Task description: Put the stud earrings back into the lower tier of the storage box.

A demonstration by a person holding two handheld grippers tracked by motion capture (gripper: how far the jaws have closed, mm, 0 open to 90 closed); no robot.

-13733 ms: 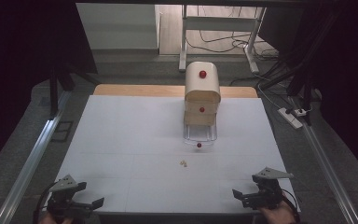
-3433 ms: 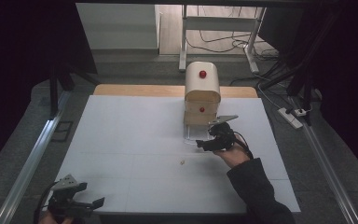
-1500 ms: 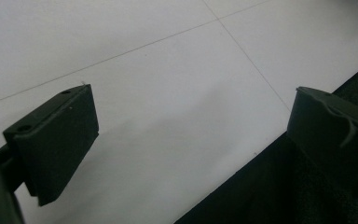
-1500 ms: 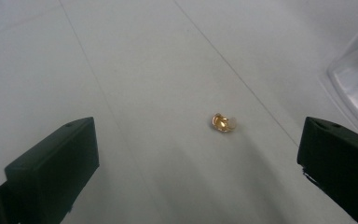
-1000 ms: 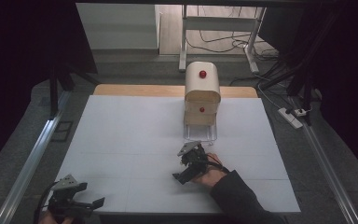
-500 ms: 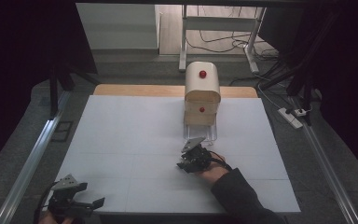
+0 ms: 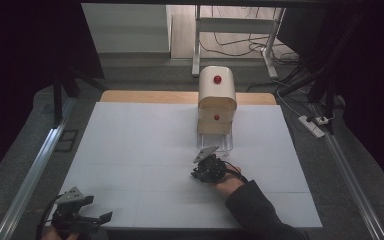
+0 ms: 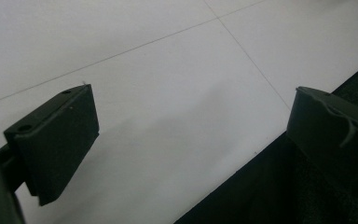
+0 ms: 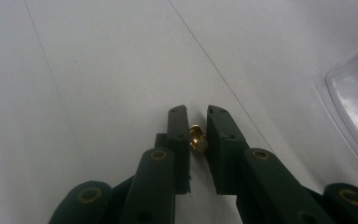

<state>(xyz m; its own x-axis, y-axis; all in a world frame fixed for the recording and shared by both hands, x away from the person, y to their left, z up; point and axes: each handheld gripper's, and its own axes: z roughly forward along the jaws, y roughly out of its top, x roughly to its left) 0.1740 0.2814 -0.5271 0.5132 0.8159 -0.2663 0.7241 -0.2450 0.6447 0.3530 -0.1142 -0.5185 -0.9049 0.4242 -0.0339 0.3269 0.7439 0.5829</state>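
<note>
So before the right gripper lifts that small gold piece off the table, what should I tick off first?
1. Gold piece between the right gripper pads: ok. The jaws have just been closing, with the piece in the gap.
2. Pads pressing on both sides of it: ok in the right gripper view, though the hold is near the tips.
3. Piece clear of the table: cannot tell.
4. Clear drawer, pulled out of the small cabinet, ready to receive it: ok, it stands open just beyond the gripper.
5. Left gripper out of the way: ok, open at the near left corner.
</note>
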